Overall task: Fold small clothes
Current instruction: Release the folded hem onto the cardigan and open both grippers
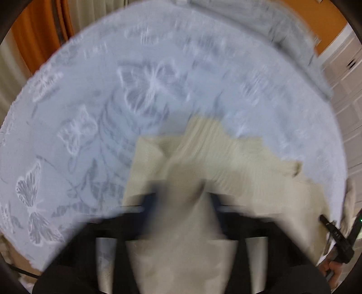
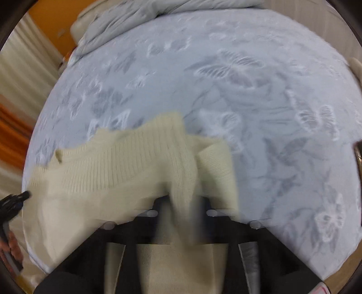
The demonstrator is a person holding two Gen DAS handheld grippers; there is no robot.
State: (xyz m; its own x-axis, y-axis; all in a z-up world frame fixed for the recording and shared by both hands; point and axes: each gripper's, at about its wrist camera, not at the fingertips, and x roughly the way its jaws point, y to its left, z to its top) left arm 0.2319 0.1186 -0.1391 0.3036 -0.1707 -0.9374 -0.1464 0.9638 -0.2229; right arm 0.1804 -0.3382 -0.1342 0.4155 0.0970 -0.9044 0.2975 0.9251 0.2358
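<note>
Holding the cream ribbed knit garment (image 2: 126,162) up off the pale blue bedspread with butterfly embossing (image 2: 260,95), I have cloth running between the fingers of both tools. My left gripper (image 1: 183,194) looks closed on a bunched fold, and my right gripper (image 2: 183,203) likewise pinches a hanging edge, though blur softens both sets of fingertips. The knit stretches between the two tools, partly draped over the bed near me. I judge the fold barely begun: the garment is rumpled, with no neat layer laid down yet. Spreading it flat, then folding and squaring it, is all left. A grey crumpled duvet (image 2: 140,18) sits at the far end.
</note>
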